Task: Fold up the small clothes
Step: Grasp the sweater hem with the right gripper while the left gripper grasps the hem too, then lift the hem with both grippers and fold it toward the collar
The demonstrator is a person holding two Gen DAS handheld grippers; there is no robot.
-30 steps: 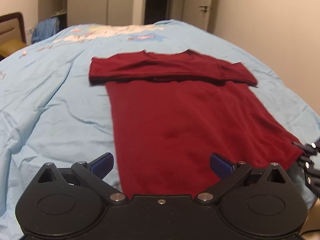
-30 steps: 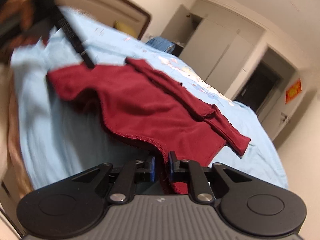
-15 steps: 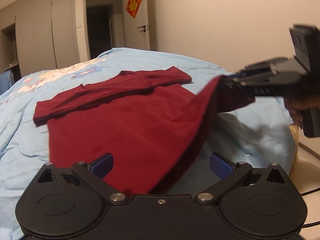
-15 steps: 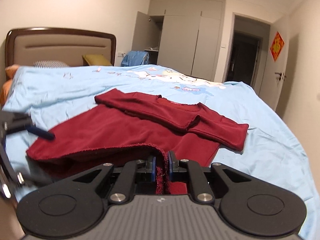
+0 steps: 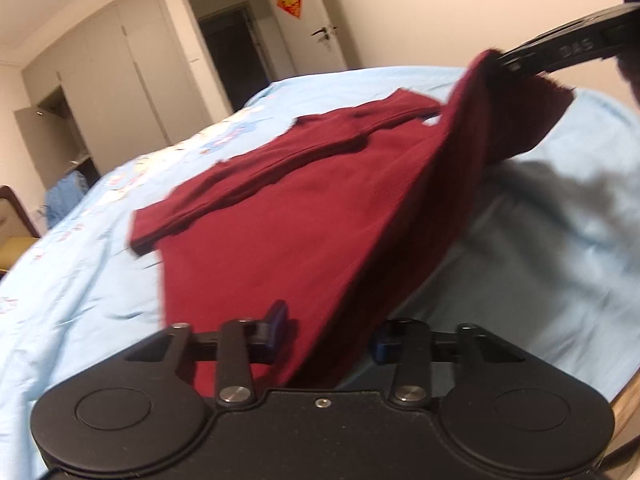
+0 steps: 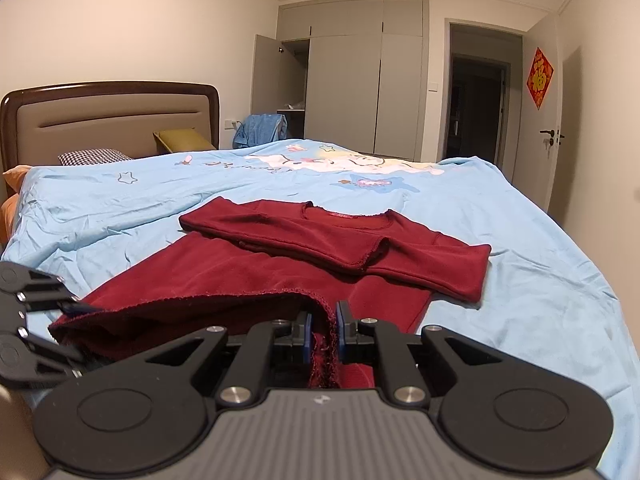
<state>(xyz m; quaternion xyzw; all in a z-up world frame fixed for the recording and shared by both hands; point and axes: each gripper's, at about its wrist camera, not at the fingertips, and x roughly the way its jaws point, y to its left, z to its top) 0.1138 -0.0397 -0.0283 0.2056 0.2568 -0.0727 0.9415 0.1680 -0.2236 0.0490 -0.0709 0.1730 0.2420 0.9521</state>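
Both grippers at the hem of a maroon shirt on the bed

The right gripper (image 6: 322, 330) pinched the shirt (image 6: 280, 272) hem; the left gripper (image 5: 330, 330), jaws partly spread, straddled the lifted hem. Beyond, the folded sleeves lay flat on the blue bedspread (image 6: 540, 280).

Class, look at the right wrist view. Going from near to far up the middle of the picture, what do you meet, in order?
right gripper clamped on the hem → red shirt body → its folded sleeves → light blue bed cover → grey wardrobe
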